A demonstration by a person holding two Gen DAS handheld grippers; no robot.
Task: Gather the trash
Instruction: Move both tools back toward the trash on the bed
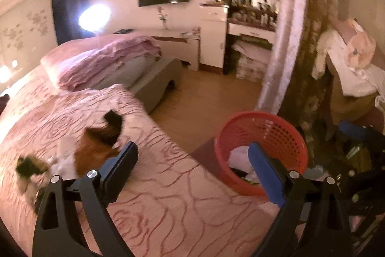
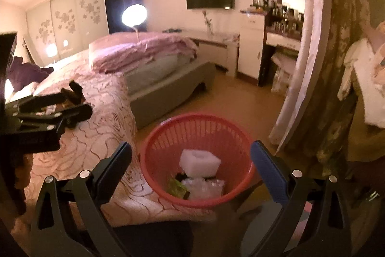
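Blurred brown and black wrappers (image 1: 96, 148) and a white scrap (image 1: 65, 155) lie on the pink bed cover (image 1: 168, 196). My left gripper (image 1: 192, 148) is open with nothing between its fingers; the wrappers sit just left of its left finger. The red mesh basket (image 1: 284, 136) stands on the floor by the bed's corner, behind the blue-padded right finger. My right gripper (image 2: 191, 146) hangs open above the basket (image 2: 158, 136), which holds a white foam block (image 2: 199, 160), clear plastic (image 2: 204, 187) and a green wrapper (image 2: 176, 186). In the right wrist view the left gripper (image 2: 79, 102) is over the bed beside a dark wrapper (image 2: 74, 88).
A folded pink quilt (image 2: 144, 52) lies on a second grey bed. Wooden floor (image 2: 228, 98) runs between the beds and a white cabinet (image 2: 250, 45). A patterned curtain (image 2: 336, 64) hangs close on the right, with clothes (image 1: 349, 64) piled beyond it.
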